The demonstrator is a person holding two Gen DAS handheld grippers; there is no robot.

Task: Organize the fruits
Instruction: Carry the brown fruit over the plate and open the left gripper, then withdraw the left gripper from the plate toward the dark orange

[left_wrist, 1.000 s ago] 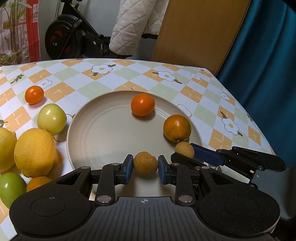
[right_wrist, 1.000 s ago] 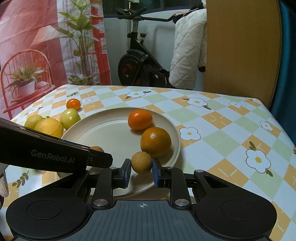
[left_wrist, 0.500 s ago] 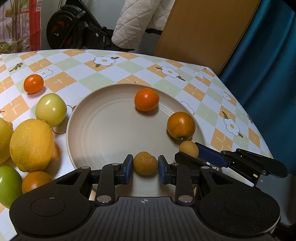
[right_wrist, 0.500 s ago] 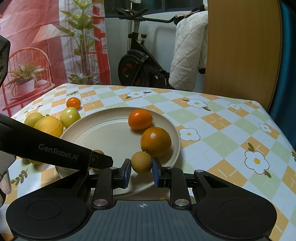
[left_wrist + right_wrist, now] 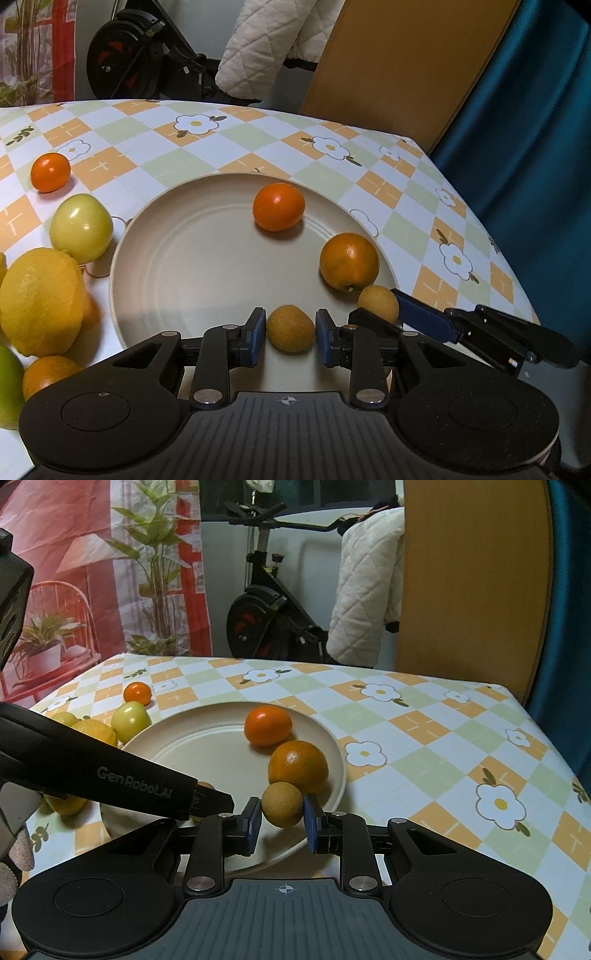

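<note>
Tan-skinned and round, one longan (image 5: 290,328) is clenched in the left tool (image 5: 290,336) over the near rim of the cream plate (image 5: 192,258); a second longan (image 5: 282,804) is clenched in the right tool (image 5: 281,821), just right of the first and touching the orange (image 5: 298,766). Both fruits sit directly between the pads, with the plate bed immediately beneath, so release is judged to need little travel. Lemons (image 5: 40,301) are left on the tabletop (image 5: 406,192), at the plate's left.
</note>
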